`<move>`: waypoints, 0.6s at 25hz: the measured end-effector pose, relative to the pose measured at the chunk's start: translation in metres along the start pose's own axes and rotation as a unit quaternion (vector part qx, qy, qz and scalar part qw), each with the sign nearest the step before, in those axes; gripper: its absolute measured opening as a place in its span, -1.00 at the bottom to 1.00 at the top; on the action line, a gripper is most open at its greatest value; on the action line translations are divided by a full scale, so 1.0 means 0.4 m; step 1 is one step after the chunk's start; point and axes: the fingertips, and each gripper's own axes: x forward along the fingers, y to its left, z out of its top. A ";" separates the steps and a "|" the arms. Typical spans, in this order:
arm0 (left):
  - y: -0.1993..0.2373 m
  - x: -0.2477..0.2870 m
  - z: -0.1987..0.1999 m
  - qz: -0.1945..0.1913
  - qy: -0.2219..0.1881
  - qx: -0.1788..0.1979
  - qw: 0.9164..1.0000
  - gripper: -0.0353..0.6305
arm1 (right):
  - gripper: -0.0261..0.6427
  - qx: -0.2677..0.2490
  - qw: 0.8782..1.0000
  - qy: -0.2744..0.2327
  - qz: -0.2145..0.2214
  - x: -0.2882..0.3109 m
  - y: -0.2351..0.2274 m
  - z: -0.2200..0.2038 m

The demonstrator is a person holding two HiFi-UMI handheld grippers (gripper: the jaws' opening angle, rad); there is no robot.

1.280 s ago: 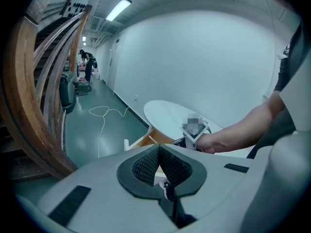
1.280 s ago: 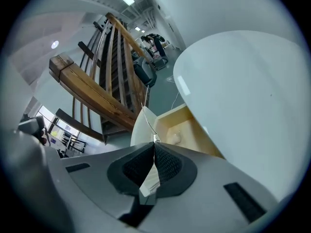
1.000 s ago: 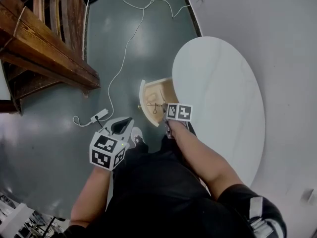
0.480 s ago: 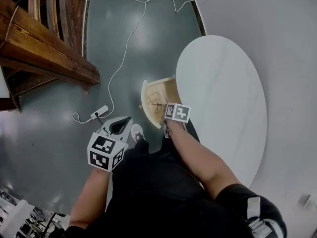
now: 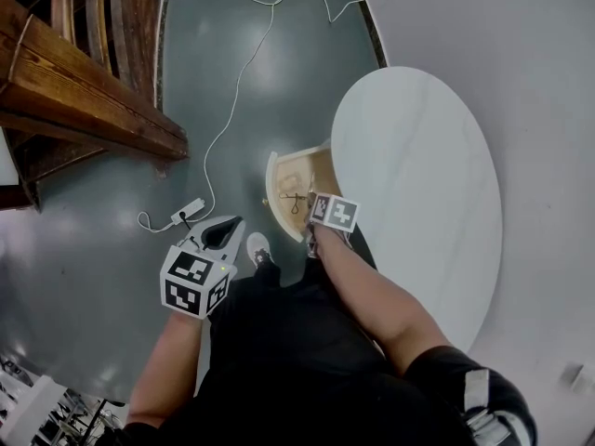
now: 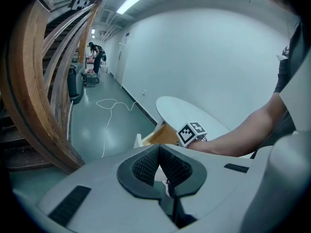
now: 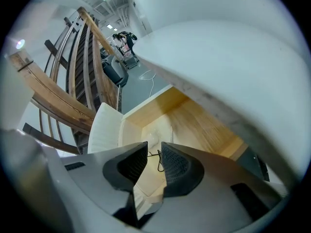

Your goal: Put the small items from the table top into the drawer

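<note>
Two claws show at the left edge of the white oval counter (image 5: 418,184), where a drawer (image 5: 272,189) with a white front and a pale wooden inside stands pulled out from under the top. The right claw (image 7: 154,145) points steeply down into the drawer; its jaws have just been opening and now stand a narrow gap apart, with their pads pressing on nothing. Through that gap a thin dark wire item (image 7: 159,160) shows, lying on the drawer's wooden bottom near the front wall, below the pads and not touching them. What kind of item it is cannot be told. The left claw (image 6: 158,147) hangs over the grey-green floor (image 5: 112,249), apart from the drawer on its front side, with its jaws together at the tips and nothing between them. A white cable (image 5: 232,110) winds across the floor from the far wall toward a small white plug block (image 5: 186,215) near the left claw. A wooden stair rail (image 5: 84,91) fills the upper left corner of the head view.
</note>
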 end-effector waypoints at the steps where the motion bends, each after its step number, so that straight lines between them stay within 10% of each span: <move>1: -0.001 0.001 0.002 -0.001 0.000 0.001 1.000 -0.85 | -0.71 -0.001 1.000 -0.001 0.003 -0.003 0.002 0.001; 15: -0.059 0.003 0.072 -0.010 -0.033 0.026 0.999 -0.85 | -0.72 -0.111 0.990 -0.029 0.085 -0.181 0.127 0.025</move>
